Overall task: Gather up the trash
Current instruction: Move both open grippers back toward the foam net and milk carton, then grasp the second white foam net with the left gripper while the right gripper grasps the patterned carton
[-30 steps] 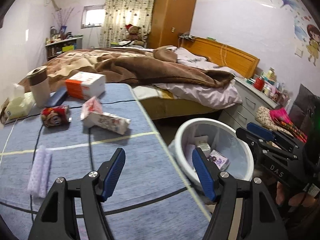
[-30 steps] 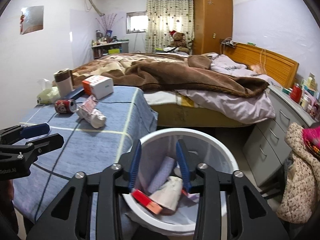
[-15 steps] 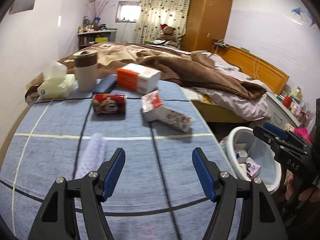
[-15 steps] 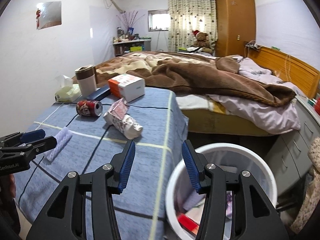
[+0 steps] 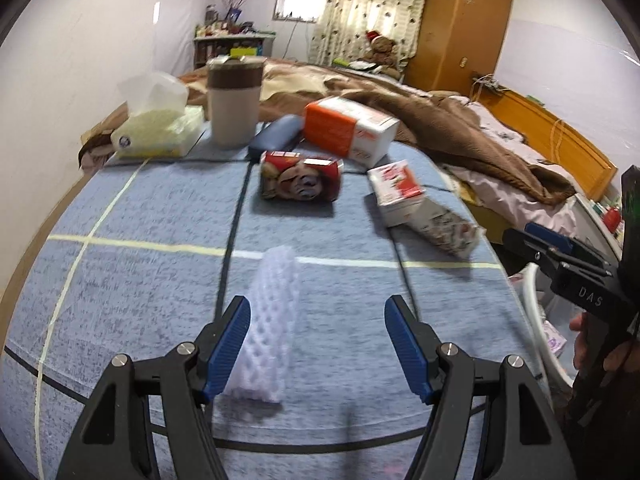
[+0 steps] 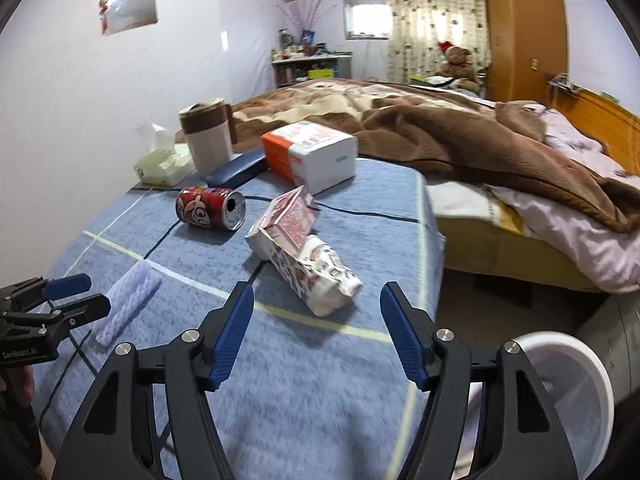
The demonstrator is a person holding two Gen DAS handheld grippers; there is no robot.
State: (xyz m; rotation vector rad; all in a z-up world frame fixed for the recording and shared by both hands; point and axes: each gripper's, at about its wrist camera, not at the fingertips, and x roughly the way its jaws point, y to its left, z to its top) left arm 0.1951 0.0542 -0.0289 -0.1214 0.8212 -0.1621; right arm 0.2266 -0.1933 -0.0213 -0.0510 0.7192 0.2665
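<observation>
A white foam net sleeve lies on the blue cloth-covered table. My left gripper stands open over its near end, the sleeve close to the left finger and untouched. Farther back lie a red can on its side and a crumpled milk carton. My right gripper hovers just short of the carton, its jaws opening with nothing between them. The white trash bin stands beside the table's right edge.
At the table's back stand an orange-and-white box, a dark case, a brown-banded cup and a tissue pack. A bed with a brown blanket lies beyond. A hand grips the right tool.
Both grippers swung left from the bin to over the table. The left now straddles the foam sleeve's end; the right left the bin, faces the carton, and its jaws widened.
</observation>
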